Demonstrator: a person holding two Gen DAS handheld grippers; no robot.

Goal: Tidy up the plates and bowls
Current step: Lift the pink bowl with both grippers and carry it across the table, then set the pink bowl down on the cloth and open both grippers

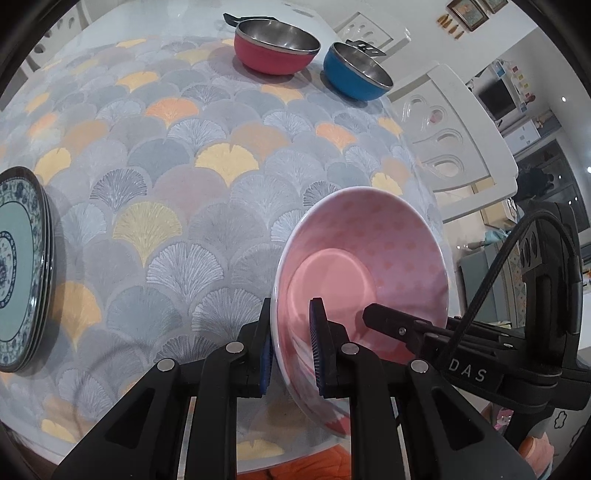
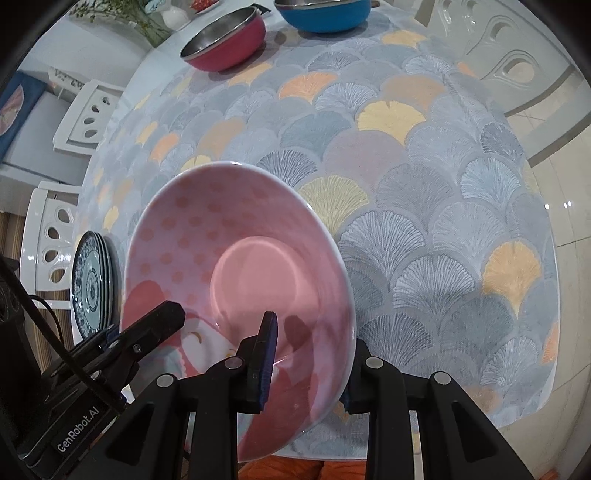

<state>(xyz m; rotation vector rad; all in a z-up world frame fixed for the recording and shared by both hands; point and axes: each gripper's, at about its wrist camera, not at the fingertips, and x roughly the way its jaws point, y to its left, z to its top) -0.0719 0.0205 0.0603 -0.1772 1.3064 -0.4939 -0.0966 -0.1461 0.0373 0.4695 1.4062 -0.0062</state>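
A pink dotted bowl (image 1: 369, 251) (image 2: 236, 254) sits low at the near edge of the table, tilted; I cannot tell if it touches the cloth. My left gripper (image 1: 292, 345) is shut on its left rim, one pad inside and one outside. My right gripper (image 2: 308, 369) is shut on the opposite rim in the same way. Each view shows the other gripper's finger reaching into the bowl (image 1: 376, 314) (image 2: 162, 317). At the far side of the table stand a red steel-lined bowl (image 1: 275, 51) (image 2: 225, 44) and a blue one (image 1: 354, 74) (image 2: 321, 16). A stack of blue-patterned plates (image 1: 22, 266) (image 2: 90, 284) lies at the left.
A fan-patterned cloth (image 1: 184, 184) (image 2: 424, 221) covers the table. White chairs stand around it (image 1: 454, 140) (image 2: 81, 114). A vase with greenery (image 2: 147, 22) is at the far edge. Something orange (image 2: 295, 467) shows below the table's front edge.
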